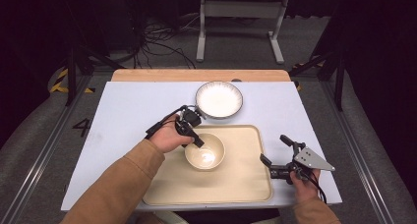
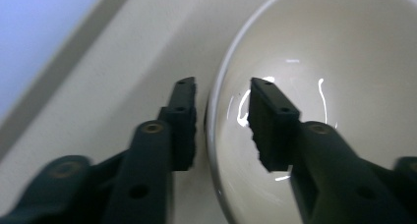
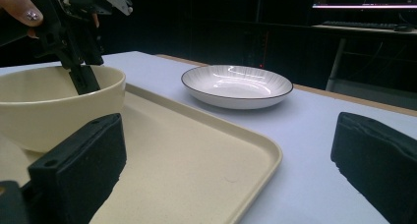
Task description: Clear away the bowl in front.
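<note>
A cream bowl (image 1: 205, 153) (image 2: 344, 62) (image 3: 49, 106) stands on a beige tray (image 1: 246, 184) (image 2: 123, 62) (image 3: 196, 150), left of its middle. My left gripper (image 1: 196, 139) (image 2: 222, 84) straddles the bowl's near-left rim, one jaw inside and one outside. Both pads stand off the rim with a gap, so it is open. In the right gripper view that left gripper (image 3: 81, 81) points down into the bowl. My right gripper (image 1: 274, 149) (image 3: 231, 150) hangs wide open by the tray's right edge, with nothing between its jaws.
A white plate (image 1: 219, 99) (image 3: 236, 86) with a dark rim rests on the pale table (image 1: 123, 116) just beyond the tray. A wooden strip (image 1: 196, 75) runs along the table's far edge. Cables and a metal stand sit on the floor behind.
</note>
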### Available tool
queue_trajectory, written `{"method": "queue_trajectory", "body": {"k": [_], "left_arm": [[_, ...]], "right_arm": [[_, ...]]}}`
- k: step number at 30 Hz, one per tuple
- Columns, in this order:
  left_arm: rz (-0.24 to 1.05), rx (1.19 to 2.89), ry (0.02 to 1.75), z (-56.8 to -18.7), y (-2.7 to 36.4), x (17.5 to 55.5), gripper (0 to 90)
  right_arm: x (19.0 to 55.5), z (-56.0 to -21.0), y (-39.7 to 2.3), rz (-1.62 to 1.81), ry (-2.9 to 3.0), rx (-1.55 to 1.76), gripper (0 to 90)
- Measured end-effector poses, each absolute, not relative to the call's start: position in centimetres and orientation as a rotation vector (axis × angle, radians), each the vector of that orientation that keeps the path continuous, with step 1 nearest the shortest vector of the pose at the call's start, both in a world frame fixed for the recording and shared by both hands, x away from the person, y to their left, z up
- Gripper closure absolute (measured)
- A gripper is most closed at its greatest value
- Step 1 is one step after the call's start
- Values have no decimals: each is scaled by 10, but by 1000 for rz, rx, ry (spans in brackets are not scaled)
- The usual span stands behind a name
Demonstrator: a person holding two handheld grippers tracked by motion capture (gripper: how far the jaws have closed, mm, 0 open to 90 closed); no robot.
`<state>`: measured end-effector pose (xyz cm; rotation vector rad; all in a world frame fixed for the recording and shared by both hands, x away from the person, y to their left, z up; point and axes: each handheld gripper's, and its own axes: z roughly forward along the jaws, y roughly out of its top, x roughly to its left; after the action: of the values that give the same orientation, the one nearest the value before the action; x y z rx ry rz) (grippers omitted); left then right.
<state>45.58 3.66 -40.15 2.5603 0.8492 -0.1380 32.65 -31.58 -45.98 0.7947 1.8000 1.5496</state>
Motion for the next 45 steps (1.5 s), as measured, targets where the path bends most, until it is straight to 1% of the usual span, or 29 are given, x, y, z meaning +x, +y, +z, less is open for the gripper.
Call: {"method": "queue_trajectory", "body": {"k": [3, 6, 7, 9, 11, 12, 13, 16, 19, 23, 25, 26, 28, 29, 31, 32, 38, 45], "left_arm": [[-106, 2555, 827, -399, 40, 456, 517], [-120, 2553, 842, -397, 42, 455, 457], [-113, 2541, 841, -395, 44, 454, 450], [-96, 2541, 824, -393, 45, 452, 465], [-20, 2505, 787, -388, 48, 446, 457], [-20, 2505, 787, -388, 48, 446, 421], [-4, 2482, 770, -386, 50, 444, 421], [53, 2433, 727, -381, 57, 438, 361], [80, 2404, 758, -377, 64, 432, 339], [147, 2332, 715, -375, 76, 426, 298], [157, 2314, 707, -375, 79, 424, 264], [175, 2300, 699, -375, 82, 422, 264], [190, 2262, 692, -375, 89, 417, 224], [194, 2239, 704, -375, 92, 414, 184], [213, 2205, 694, -375, 100, 409, 148], [209, 2179, 702, -376, 103, 406, 148], [234, 2079, 716, -377, 126, 386, 65], [287, 2001, 752, -378, 146, 371, 51]], "right_arm": [[327, -460, -316, 1551, 1800, 796, 6], [327, -460, -316, 1550, 1802, 795, 6], [327, -460, -316, 1551, 1801, 796, 6], [327, -460, -316, 1553, 1802, 797, 6], [327, -460, -316, 1554, 1803, 799, 6], [327, -460, -316, 1554, 1803, 799, 6], [327, -460, -316, 1554, 1804, 798, 6], [327, -460, -316, 1557, 1804, 797, 6], [328, -460, -317, 1562, 1809, 799, 6], [328, -459, -316, 1550, 1826, 796, 6], [329, -459, -315, 1550, 1832, 793, 6], [329, -459, -315, 1550, 1832, 793, 6], [329, -459, -316, 1551, 1838, 799, 6], [330, -459, -316, 1554, 1843, 797, 7], [330, -459, -316, 1555, 1846, 797, 6], [330, -459, -316, 1555, 1846, 797, 6], [331, -459, -317, 1566, 1850, 805, 7], [332, -459, -317, 1567, 1852, 806, 7]]}}
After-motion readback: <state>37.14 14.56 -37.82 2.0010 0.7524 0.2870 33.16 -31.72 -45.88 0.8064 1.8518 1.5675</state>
